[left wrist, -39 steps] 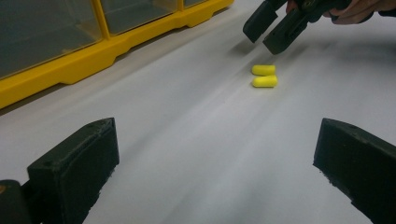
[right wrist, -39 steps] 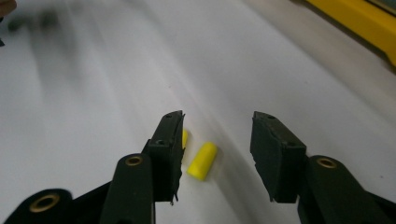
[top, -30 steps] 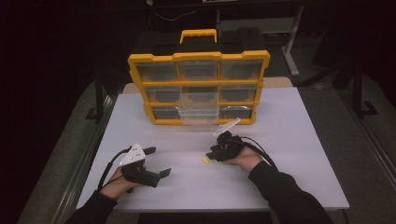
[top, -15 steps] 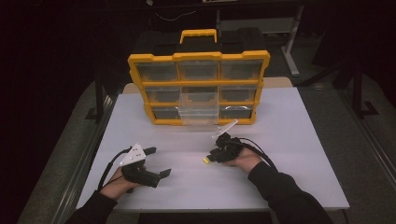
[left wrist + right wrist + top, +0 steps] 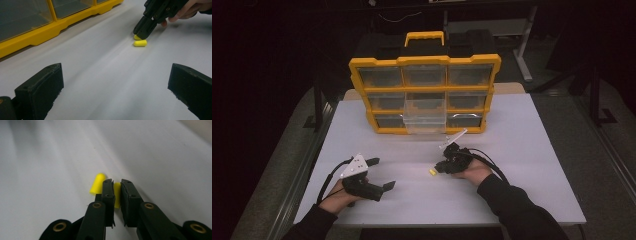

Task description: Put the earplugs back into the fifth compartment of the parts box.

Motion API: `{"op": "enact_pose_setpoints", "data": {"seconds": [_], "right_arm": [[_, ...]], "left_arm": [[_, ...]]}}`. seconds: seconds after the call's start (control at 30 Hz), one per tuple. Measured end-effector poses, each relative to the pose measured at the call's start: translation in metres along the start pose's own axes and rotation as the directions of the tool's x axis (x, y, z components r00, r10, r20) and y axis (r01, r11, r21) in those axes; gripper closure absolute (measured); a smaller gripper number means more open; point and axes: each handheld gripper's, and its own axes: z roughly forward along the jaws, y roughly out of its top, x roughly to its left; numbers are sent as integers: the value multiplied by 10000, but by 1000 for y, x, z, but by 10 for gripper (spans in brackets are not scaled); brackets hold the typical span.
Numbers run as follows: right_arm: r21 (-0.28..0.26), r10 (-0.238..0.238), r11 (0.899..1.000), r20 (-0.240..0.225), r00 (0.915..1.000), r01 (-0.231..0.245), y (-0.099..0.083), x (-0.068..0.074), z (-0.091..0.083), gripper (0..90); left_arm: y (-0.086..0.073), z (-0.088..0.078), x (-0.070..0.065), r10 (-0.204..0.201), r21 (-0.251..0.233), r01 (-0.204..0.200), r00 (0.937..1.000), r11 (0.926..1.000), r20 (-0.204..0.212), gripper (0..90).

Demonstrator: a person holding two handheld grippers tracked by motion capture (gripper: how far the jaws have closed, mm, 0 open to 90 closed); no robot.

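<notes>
Right gripper (image 5: 116, 185) has just been closing, now clenched on one small yellow foam earplug (image 5: 117, 195); second earplug (image 5: 97, 183) just beside; lift next, likely toward the organizer

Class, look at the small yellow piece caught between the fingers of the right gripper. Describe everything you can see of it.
The yellow earplug is a small, bright, rounded plug that looks like soft foam. It lies low on the white table, pinched between the two black fingers of the right gripper, which have just been closing on it. Most of its length is hidden by them. A second earplug of the same kind lies free on the table just beside it.
</notes>
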Motion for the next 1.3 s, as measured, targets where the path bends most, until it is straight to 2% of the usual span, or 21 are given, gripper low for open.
{"op": "enact_pose_setpoints", "data": {"seconds": [0.1, 0.3, 1.3], "right_arm": [[14, -156, 9999, 43, 9999, 156, 0, 0, -2, 802], [-58, -34, 10000, 142, 9999, 35, -1, -4, -11, 801], [-248, -253, 9994, 272, 9993, 260, -3, -11, -61, 799]], "left_arm": [[0, 0, 0, 0, -7, 0, 10000, 10000, 9, 0], [0, 0, 0, 32, 0, -32, 10000, 10000, 38, 0], [0, 0, 0, 22, 15, -22, 10000, 10000, 53, 0]]}}
